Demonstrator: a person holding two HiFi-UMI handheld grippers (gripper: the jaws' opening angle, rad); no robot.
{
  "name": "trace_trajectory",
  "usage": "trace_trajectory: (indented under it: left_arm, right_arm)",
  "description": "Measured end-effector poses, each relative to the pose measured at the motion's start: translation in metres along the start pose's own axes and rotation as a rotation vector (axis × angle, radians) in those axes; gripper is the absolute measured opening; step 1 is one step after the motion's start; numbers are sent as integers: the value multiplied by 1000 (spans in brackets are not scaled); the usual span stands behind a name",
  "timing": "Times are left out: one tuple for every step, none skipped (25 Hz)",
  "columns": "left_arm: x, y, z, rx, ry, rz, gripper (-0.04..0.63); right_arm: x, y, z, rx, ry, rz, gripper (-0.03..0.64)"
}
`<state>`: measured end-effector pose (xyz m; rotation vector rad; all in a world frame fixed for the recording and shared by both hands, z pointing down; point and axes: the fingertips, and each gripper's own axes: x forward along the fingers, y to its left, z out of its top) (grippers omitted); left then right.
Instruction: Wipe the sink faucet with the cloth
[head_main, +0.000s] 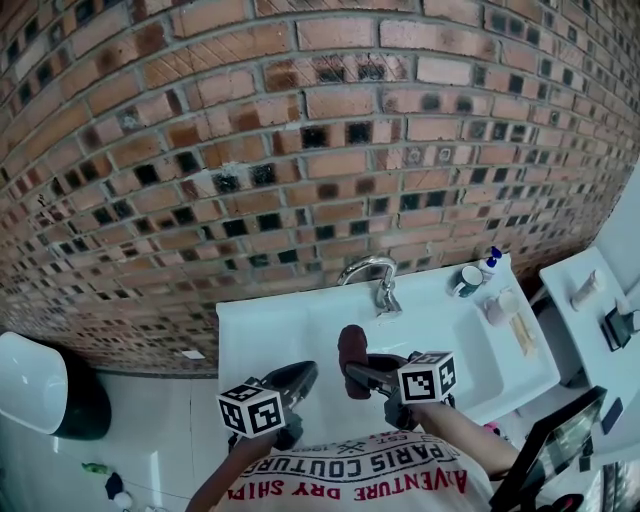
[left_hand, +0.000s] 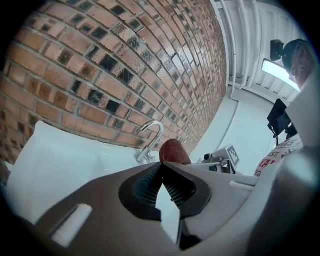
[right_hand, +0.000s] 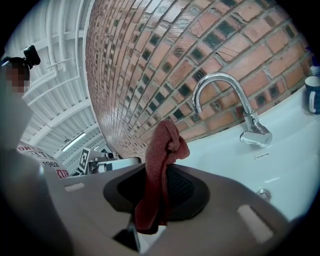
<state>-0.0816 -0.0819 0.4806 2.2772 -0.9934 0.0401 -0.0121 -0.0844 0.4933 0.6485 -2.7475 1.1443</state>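
A chrome gooseneck faucet (head_main: 372, 276) stands at the back of the white sink (head_main: 265, 330), against the brick wall. My right gripper (head_main: 356, 372) is shut on a reddish-brown cloth (head_main: 352, 356), held upright over the basin just in front of the faucet and apart from it. In the right gripper view the cloth (right_hand: 162, 167) sticks up between the jaws (right_hand: 160, 187), with the faucet (right_hand: 225, 92) beyond to the right. My left gripper (head_main: 304, 374) hovers over the basin's front left, shut and holding nothing; its view shows the jaw tips (left_hand: 161, 167) meeting, with the cloth (left_hand: 173, 151) and faucet (left_hand: 150, 136) ahead.
A mug (head_main: 467, 281), a blue-capped bottle (head_main: 491, 261) and small toiletries (head_main: 508, 312) sit on the sink's right ledge. A white side shelf (head_main: 585, 310) lies further right. A toilet (head_main: 40, 385) stands on the floor at the left.
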Motion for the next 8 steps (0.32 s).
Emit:
trace_trajectory:
  left_arm:
    - [-1, 0, -1, -1, -1, 0, 3]
    - [-1, -1, -1, -1, -1, 0, 3]
    - [-2, -1, -2, -2, -1, 0, 3]
    - [-3, -1, -3, -3, -2, 0, 3]
    - [-3, -2, -3, -3, -2, 0, 3]
    - [-3, -2, -3, -3, -2, -1, 3]
    - [-3, -3, -3, -1, -2, -2, 3]
    - [-3, -4, -3, 0, -2, -3, 3]
  right_arm:
    - [0, 1, -1, 1, 1, 1, 92]
    - [0, 2, -2, 2, 1, 2, 92]
    - [-1, 3, -3, 3, 2, 3, 92]
    - [-1, 3, -4, 2, 4, 3, 92]
    - [-1, 4, -5, 1, 5, 4, 92]
    - [-1, 5, -5, -1, 6, 5, 92]
    - [-1, 6, -5, -2, 6, 7, 92]
    - [-1, 7, -5, -3, 6, 9, 92]
